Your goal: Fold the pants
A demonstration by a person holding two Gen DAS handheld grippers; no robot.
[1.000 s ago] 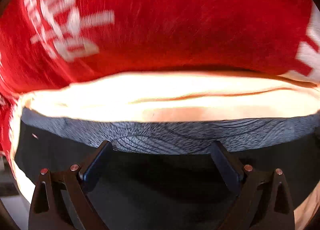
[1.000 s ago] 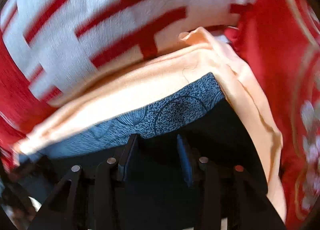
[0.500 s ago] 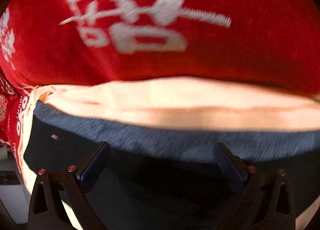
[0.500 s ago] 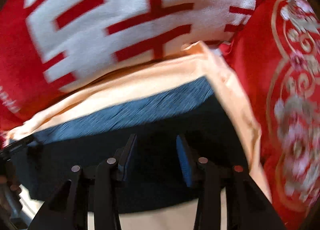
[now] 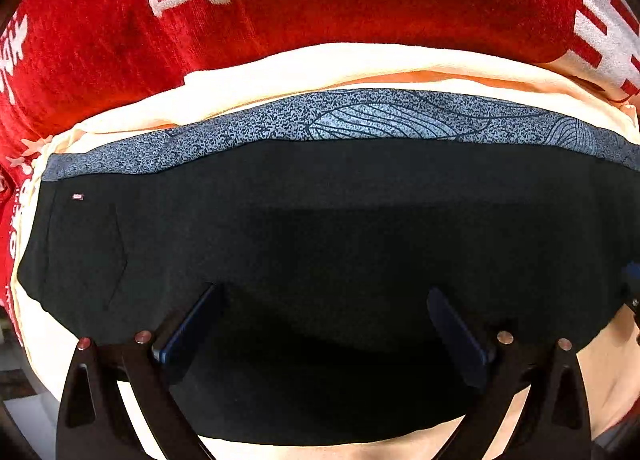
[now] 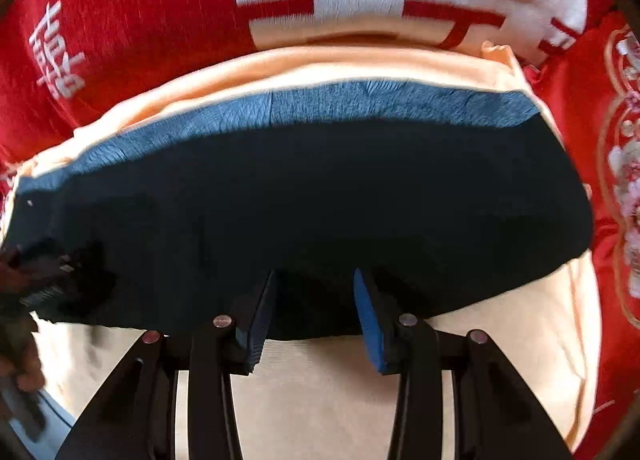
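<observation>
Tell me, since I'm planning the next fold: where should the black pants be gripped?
Grip the black pants at the near hem edge, coming in low from the camera side. That edge lies free on the peach cloth, nearest the right gripper.

Item: folded black fabric pants [image 5: 340,244] [image 6: 320,200] with a blue-grey leaf-patterned waistband [image 5: 380,120]
Pose: lay flat, waistband along the far edge

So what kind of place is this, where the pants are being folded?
Probably a bedroom at home: the black pants lie on a peach cloth spread over red bedding with white lettering, beside a red embroidered cushion.
</observation>
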